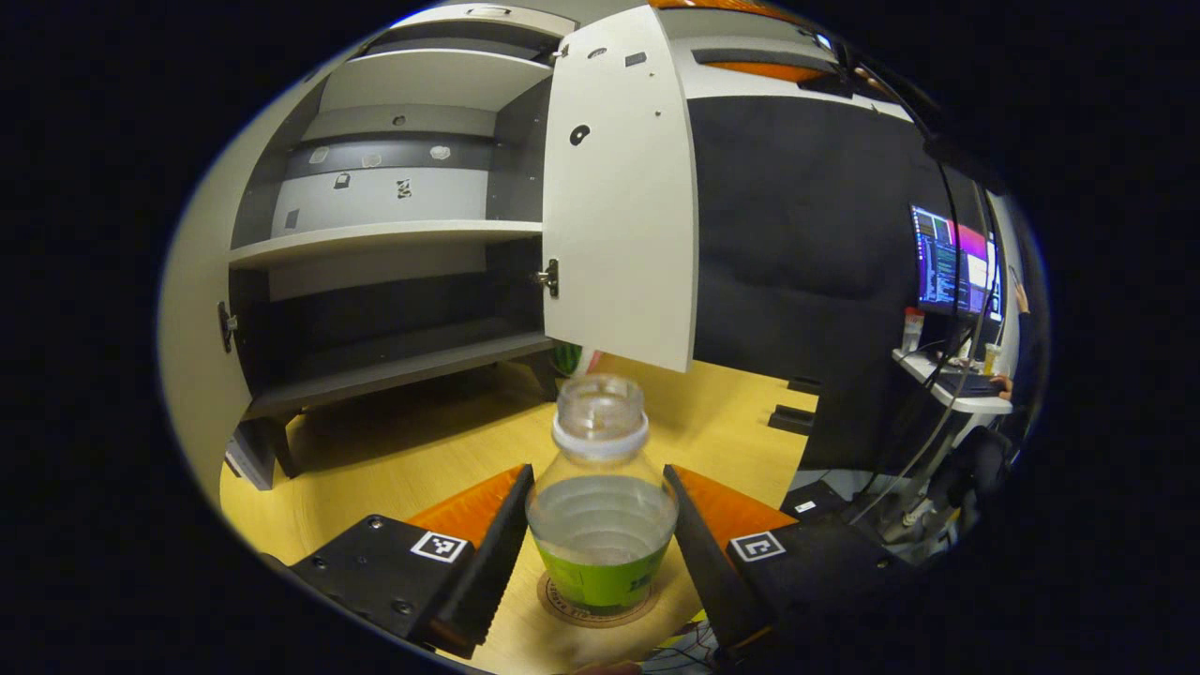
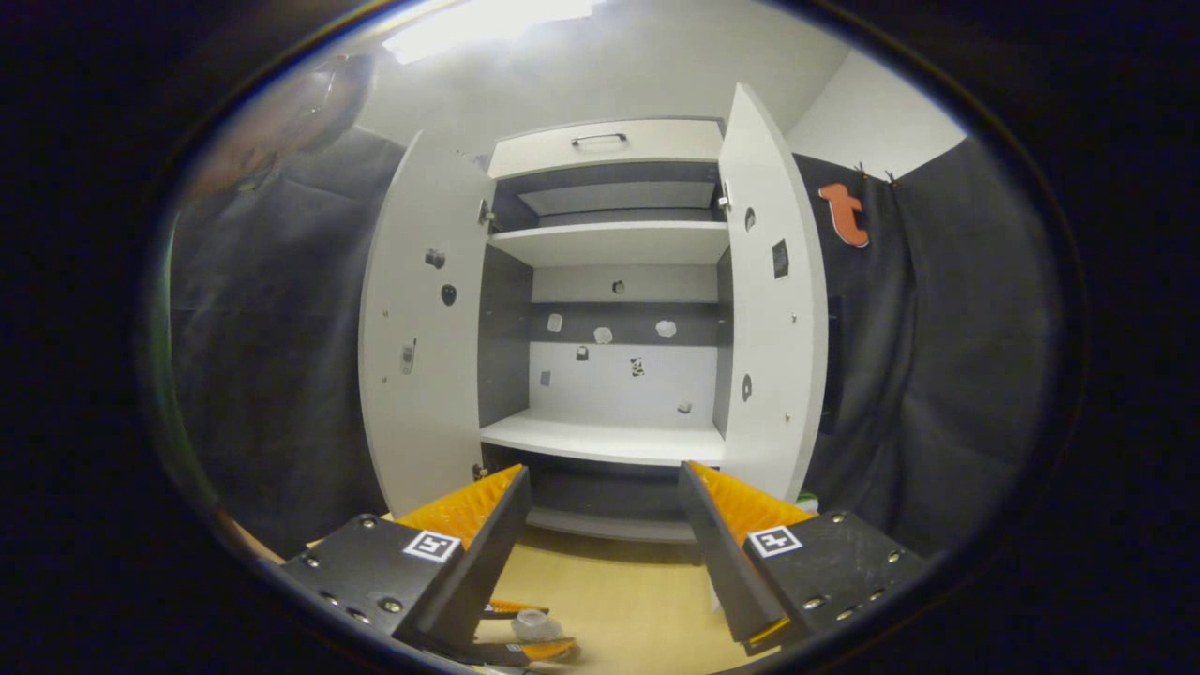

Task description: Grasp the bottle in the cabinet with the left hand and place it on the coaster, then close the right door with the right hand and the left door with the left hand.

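One bottle [image 1: 601, 502] is sitting on the one coaster [image 1: 597, 611], left tongs [image 1: 598, 539] spread around it, apparently not pinching. Right tongs [image 2: 605, 553] are hanging released, facing the cabinet [image 2: 609, 337] with two doors gaping.

left gripper [image 1: 600, 553] body: two flat black plates are showing at the bottom, each with small round screws.
left gripper markings: each plate is carrying one square black-and-white tag near its inner edge.
left gripper fingers [image 1: 483, 562]: long wedge shapes, with a toothed inner face.
right gripper [image 2: 605, 553] body: the same black plates are showing, with screws along the outer edges.
right gripper markings: one square tag is sitting on each plate.
right gripper fingers [image 2: 722, 553]: ribbed on top, tapering forward.
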Action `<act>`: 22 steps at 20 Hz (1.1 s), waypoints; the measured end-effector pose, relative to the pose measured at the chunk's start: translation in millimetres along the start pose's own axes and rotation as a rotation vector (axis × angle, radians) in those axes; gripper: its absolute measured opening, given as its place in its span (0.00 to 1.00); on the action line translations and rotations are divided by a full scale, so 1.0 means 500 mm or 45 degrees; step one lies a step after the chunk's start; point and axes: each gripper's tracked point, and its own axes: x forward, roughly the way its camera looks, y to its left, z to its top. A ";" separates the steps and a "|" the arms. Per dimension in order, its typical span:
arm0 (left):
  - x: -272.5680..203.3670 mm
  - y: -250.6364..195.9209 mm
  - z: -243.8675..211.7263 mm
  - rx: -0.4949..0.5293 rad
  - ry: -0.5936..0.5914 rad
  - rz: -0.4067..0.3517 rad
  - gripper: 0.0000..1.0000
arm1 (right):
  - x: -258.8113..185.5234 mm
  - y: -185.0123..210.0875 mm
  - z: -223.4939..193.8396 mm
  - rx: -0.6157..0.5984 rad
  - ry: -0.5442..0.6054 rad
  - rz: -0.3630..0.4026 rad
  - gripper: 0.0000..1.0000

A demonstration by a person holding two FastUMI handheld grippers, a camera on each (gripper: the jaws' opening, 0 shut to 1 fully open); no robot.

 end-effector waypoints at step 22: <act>-0.199 0.001 0.539 -0.039 -0.325 0.367 0.88 | -0.074 -0.354 0.094 0.037 -0.166 -0.078 0.96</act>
